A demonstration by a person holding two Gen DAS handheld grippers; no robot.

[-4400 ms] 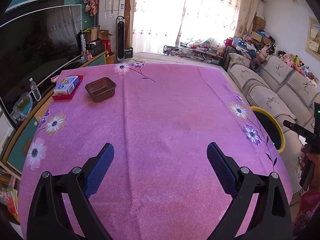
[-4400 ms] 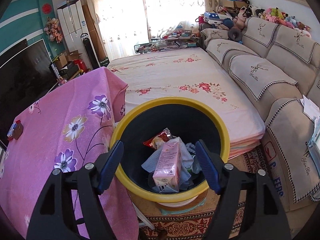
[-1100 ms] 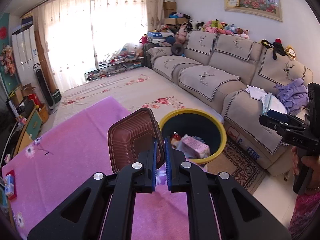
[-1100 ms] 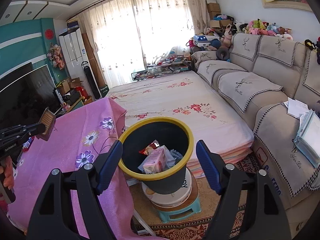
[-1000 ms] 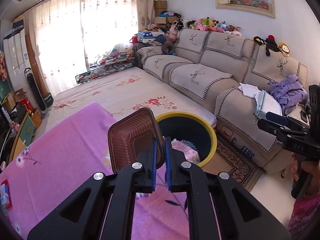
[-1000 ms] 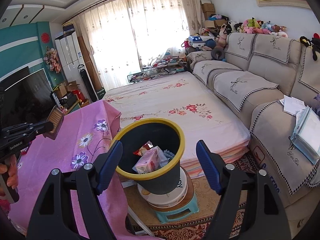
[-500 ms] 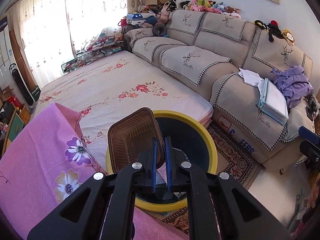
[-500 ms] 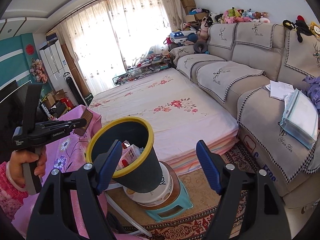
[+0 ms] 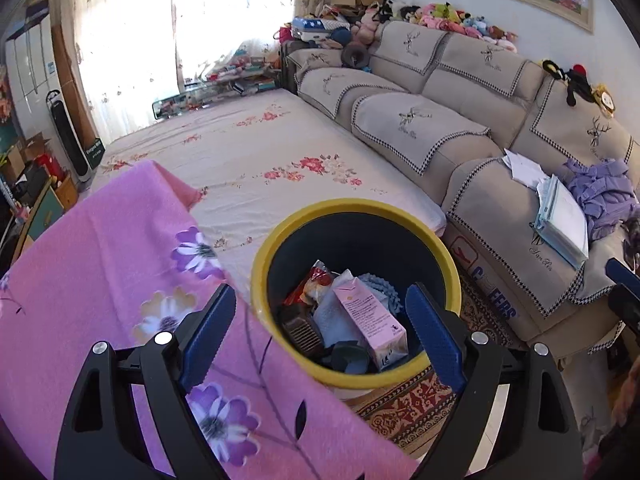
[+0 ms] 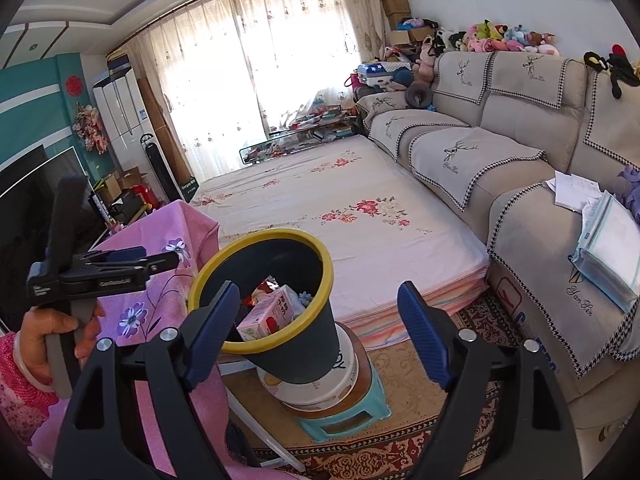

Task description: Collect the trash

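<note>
Left tool (image 9: 320, 332) over the yellow-rimmed bin (image 9: 448, 256), jaws just opened wide, nothing between them. Brown tray (image 9: 300, 330) lies inside the bin, left of the pink carton (image 9: 370, 318), on top of the other trash. Right tool (image 10: 318, 334) jaws also just opened a bit further, wide apart and empty, aimed at the bin's outer wall. Bin sits on a white tub (image 10: 316, 384) on a teal stool (image 10: 352, 420), just beside the pink floral surface (image 9: 100, 264).
</note>
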